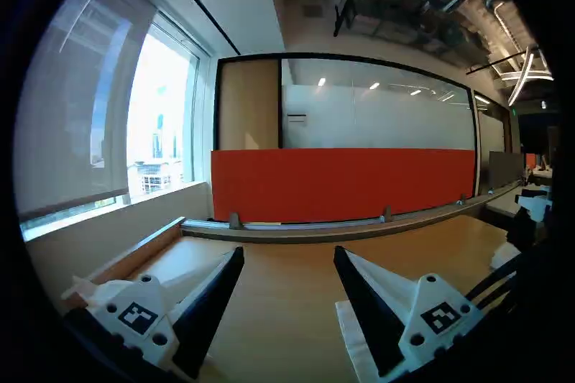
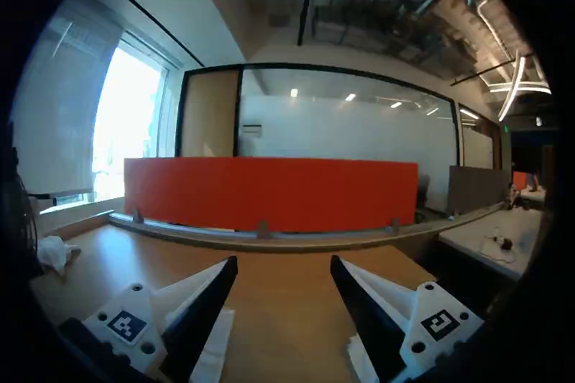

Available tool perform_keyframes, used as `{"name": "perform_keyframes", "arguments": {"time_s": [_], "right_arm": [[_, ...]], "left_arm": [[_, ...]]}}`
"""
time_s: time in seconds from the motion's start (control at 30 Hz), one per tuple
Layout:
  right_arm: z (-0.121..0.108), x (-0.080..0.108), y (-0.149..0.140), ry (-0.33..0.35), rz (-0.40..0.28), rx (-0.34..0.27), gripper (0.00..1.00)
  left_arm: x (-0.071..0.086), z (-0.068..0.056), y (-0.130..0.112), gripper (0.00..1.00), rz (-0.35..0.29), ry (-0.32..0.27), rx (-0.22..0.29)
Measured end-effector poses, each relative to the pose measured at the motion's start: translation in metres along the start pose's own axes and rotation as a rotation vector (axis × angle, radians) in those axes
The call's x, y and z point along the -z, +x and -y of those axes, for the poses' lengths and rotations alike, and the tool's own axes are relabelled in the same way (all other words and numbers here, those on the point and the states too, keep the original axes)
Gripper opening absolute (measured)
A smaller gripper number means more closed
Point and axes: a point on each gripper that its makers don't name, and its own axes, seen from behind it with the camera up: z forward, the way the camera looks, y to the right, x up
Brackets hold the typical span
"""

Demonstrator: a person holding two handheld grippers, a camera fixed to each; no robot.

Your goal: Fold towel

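Noted left tongs (image 1: 287, 250) at bottom centre of the left gripper view, spread wide, clasping nothing, above the wooden surface (image 1: 287, 311). Found white towel (image 1: 350, 329) lying on that surface at lower right of frame, partly hidden by the right-hand finger. Logged right tongs (image 2: 282, 259) at bottom centre of the right gripper view, likewise spread wide and empty. Saw towel (image 2: 215, 343) edges at bottom of frame, behind both fingers; cannot tell whether touching. Recorded orange partition (image 1: 345, 185) mid-frame, window (image 1: 154, 131) at left.
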Motion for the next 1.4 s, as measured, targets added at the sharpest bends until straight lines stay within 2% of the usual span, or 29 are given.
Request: {"name": "perform_keyframes", "arguments": {"time_s": [0.2, 0.5, 0.67, 0.8, 1.1, 1.27, 1.4], "right_arm": [[0.002, -0.003, 0.020, -0.007, 0.003, 0.001, 1.00], [0.002, -0.007, 0.040, -0.020, 0.006, -0.002, 1.00], [0.008, -0.007, 0.051, 0.000, 0.020, 0.011, 1.00], [0.021, -0.007, 0.051, 0.062, 0.054, 0.038, 1.00], [0.055, -0.008, 0.034, 0.243, 0.169, 0.113, 1.00], [0.076, -0.004, 0.027, 0.359, 0.229, 0.150, 1.00], [0.087, 0.000, 0.023, 0.427, 0.255, 0.178, 1.00]], "left_arm": [[0.002, -0.003, 0.025, 0.93, 0.016, -0.013, -0.004], [-0.001, -0.004, 0.044, 0.93, 0.035, -0.021, -0.005], [-0.001, -0.009, 0.052, 0.93, 0.049, -0.048, -0.004], [0.000, -0.016, 0.053, 0.93, 0.075, -0.102, -0.018], [0.004, -0.041, 0.047, 0.93, 0.158, -0.265, -0.037], [0.006, -0.058, 0.042, 0.93, 0.201, -0.358, -0.072], [0.008, -0.065, 0.034, 0.93, 0.228, -0.401, -0.099]]}}
